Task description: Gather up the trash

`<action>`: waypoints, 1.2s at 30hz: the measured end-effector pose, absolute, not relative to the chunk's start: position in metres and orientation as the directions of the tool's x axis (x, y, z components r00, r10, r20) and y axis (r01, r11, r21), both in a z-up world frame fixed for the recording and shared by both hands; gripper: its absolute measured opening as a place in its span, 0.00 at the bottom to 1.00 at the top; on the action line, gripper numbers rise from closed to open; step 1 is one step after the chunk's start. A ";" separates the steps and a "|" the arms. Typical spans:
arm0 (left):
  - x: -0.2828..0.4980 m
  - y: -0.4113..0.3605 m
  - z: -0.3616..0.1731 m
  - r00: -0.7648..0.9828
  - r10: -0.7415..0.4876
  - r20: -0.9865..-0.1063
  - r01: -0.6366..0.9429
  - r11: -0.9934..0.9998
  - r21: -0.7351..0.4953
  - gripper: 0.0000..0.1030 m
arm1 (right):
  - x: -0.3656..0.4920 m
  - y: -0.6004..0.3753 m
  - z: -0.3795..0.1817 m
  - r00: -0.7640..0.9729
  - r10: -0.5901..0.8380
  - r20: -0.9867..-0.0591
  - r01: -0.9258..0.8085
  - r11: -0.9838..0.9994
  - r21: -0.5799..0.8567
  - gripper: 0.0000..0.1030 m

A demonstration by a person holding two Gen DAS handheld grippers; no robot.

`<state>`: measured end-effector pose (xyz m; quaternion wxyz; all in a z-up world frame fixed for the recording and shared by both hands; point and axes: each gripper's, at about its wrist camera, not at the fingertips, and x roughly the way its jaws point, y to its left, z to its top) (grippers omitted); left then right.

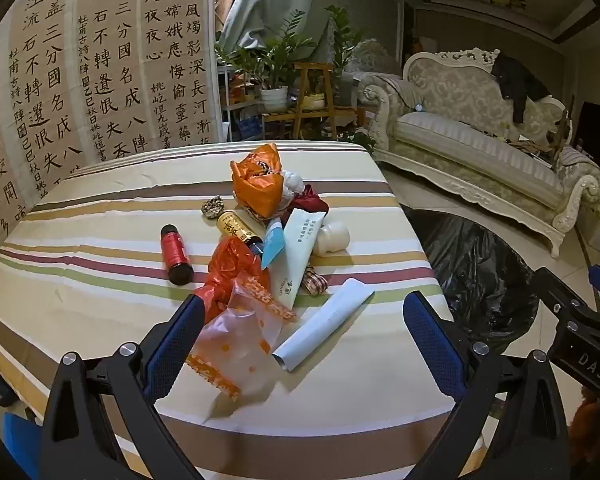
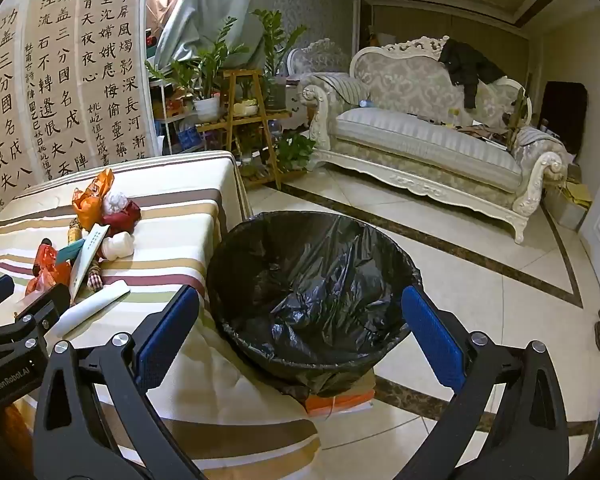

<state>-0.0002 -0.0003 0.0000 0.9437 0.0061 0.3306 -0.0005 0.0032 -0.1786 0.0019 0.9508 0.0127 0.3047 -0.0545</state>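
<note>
L gripper (image 1: 302, 328): jaws wide, nothing held; poised above near edge of trash pile (image 1: 268, 240) on striped table (image 1: 80, 280). Clear orange-print wrapper (image 1: 240, 340) and pale tube (image 1: 324, 324) lie between its fingers in view, contact not visible. Red bottle (image 1: 175, 254) left of pile. R gripper (image 2: 300, 336): jaws wide, nothing held, over black-lined bin (image 2: 312, 280). Bin stands on floor just right of table.

Wall: calligraphy sheets (image 1: 112, 60)
Floor: pale glossy tiles (image 2: 480, 300)
Seating: ornate cream sofa (image 2: 428, 128)
Corner: potted plants (image 1: 276, 56)
</note>
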 end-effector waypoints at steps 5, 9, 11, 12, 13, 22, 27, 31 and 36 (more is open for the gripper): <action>-0.005 -0.005 0.002 0.792 0.008 -0.611 0.015 0.999 0.033 0.94 | 0.003 -0.180 0.001 0.807 -0.094 -0.583 0.112 0.994 -0.006 0.96; -0.004 -0.011 0.002 0.780 0.008 -0.625 0.018 0.999 0.035 0.94 | 0.001 -0.183 -0.001 0.805 -0.095 -0.586 0.113 0.994 -0.005 0.96; -0.003 -0.009 0.001 0.777 0.004 -0.629 0.017 0.999 0.027 0.94 | 0.001 -0.186 -0.005 0.805 -0.093 -0.585 0.114 0.993 -0.002 0.96; -0.003 -0.009 0.001 0.777 0.003 -0.629 0.019 0.999 0.029 0.94 | 0.002 -0.185 -0.005 0.806 -0.093 -0.585 0.115 0.993 0.000 0.96; -0.003 -0.010 0.001 0.777 0.004 -0.629 0.019 0.999 0.029 0.94 | 0.002 -0.189 -0.003 0.806 -0.094 -0.585 0.117 0.993 0.002 0.96; -0.003 -0.012 0.000 0.776 0.006 -0.630 0.020 0.999 0.035 0.94 | -0.002 -0.190 0.000 0.802 -0.098 -0.589 0.129 0.992 0.011 0.96; -0.003 -0.012 -0.001 0.777 0.006 -0.630 0.020 0.999 0.035 0.94 | -0.001 -0.190 -0.001 0.803 -0.098 -0.588 0.129 0.992 0.011 0.96; -0.003 -0.012 -0.001 0.777 0.008 -0.630 0.020 0.999 0.036 0.94 | -0.002 -0.191 -0.001 0.802 -0.099 -0.589 0.130 0.991 0.010 0.96; -0.004 -0.013 -0.002 0.775 0.008 -0.632 0.018 0.999 0.036 0.94 | -0.002 -0.192 0.000 0.802 -0.098 -0.590 0.130 0.991 0.011 0.96</action>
